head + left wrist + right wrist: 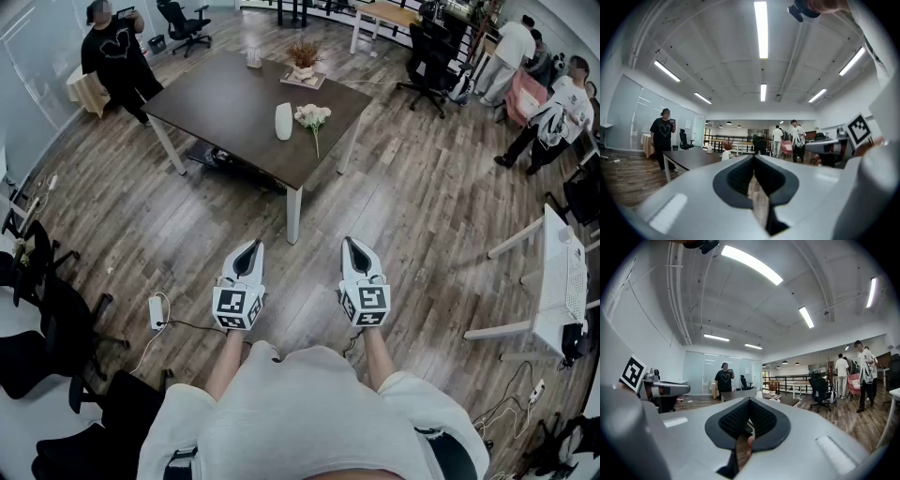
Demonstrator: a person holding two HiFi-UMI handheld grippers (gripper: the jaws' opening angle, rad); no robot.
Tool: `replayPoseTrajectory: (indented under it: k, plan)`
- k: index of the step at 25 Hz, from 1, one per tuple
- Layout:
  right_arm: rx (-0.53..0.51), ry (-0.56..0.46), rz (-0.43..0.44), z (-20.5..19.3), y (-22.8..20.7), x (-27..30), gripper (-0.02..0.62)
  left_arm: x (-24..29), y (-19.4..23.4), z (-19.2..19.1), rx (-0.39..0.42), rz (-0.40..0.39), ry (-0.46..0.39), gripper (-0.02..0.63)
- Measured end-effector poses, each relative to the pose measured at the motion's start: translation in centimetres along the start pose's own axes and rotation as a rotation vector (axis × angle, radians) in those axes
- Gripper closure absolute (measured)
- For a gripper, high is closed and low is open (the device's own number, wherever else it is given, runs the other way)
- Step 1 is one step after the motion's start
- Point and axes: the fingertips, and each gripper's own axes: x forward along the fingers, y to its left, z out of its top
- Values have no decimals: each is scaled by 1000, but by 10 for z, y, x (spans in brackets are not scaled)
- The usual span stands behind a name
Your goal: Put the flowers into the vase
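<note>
Lying near the front edge of the table (225, 103), the flowers (313, 116) are just beside the vase (284, 121). Left gripper (250, 247) and right gripper (352, 243) hang well apart from the table over open floor (412, 216), jaws pressed together, empty.

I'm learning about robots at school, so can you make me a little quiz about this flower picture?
1. True or false: the bunch of white flowers already stands in the tall white vase.
2. In the head view, the flowers lie: A left of the vase; B right of it; C on the floor.
3. Fill in: the left gripper and right gripper both have jaws ____.
Key: 1 false; 2 B; 3 shut.
</note>
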Motion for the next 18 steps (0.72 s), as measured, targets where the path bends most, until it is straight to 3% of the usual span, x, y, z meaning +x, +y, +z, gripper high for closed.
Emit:
replayPoseTrajectory:
  k: [12, 18]
  plan:
    - [19, -9, 8, 0, -1, -12, 600, -9, -8, 0, 7, 15, 5, 595]
    - [43, -37, 52, 0, -3, -22, 598, -12, -11, -1, 10, 39, 1, 595]
